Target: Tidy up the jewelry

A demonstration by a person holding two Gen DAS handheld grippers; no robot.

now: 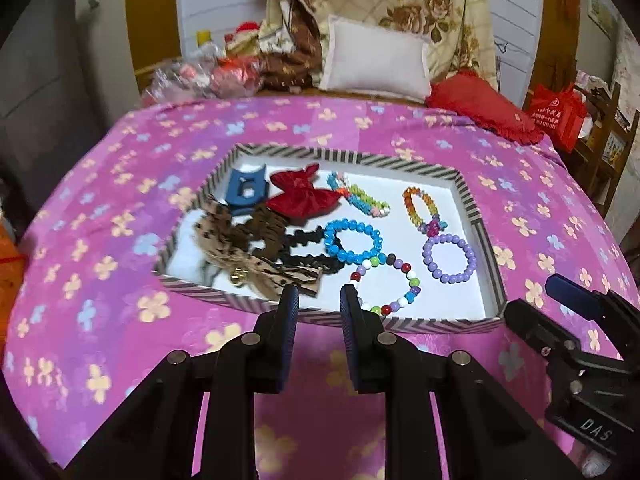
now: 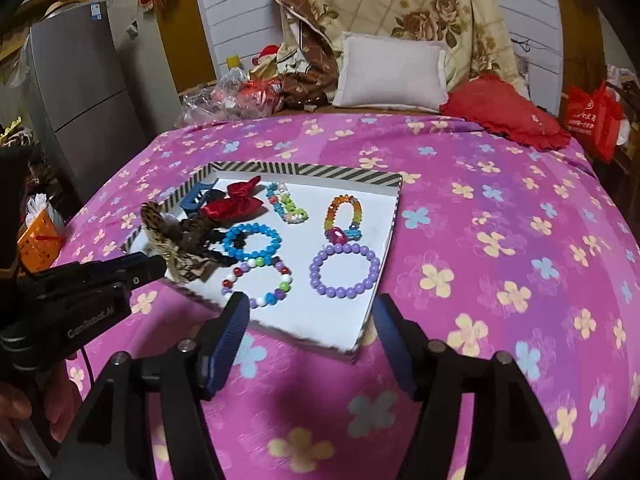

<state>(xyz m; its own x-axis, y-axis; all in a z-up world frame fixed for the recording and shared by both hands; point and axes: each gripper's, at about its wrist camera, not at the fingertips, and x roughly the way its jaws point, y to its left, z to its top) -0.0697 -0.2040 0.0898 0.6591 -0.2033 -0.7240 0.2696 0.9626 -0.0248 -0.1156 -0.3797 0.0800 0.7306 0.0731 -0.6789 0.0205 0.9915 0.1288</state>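
A shallow white tray with a striped rim [image 1: 474,206] [image 2: 394,200] lies on the pink flowered bedspread. In it are a purple bead bracelet [image 1: 449,258] [image 2: 345,270], a multicoloured bead bracelet [image 1: 386,284] [image 2: 258,280], a blue bracelet [image 1: 352,240] [image 2: 252,242], an orange one [image 1: 420,206] [image 2: 342,210], a pastel one [image 1: 360,198], a red bow [image 1: 302,196] [image 2: 232,202], a blue hair clip [image 1: 246,192] and leopard-print hair ties [image 1: 240,248] [image 2: 180,246]. My left gripper [image 1: 319,300] hovers at the tray's near rim, open a little, with nothing between its fingers. My right gripper [image 2: 310,320] stands wide open and empty over the tray's near corner.
A white pillow [image 1: 374,58], a red cushion [image 1: 480,106] and a folded floral quilt [image 2: 400,4] lie at the head of the bed. A grey fridge [image 2: 80,92] stands at the left. A red bag [image 2: 592,120] hangs at the right.
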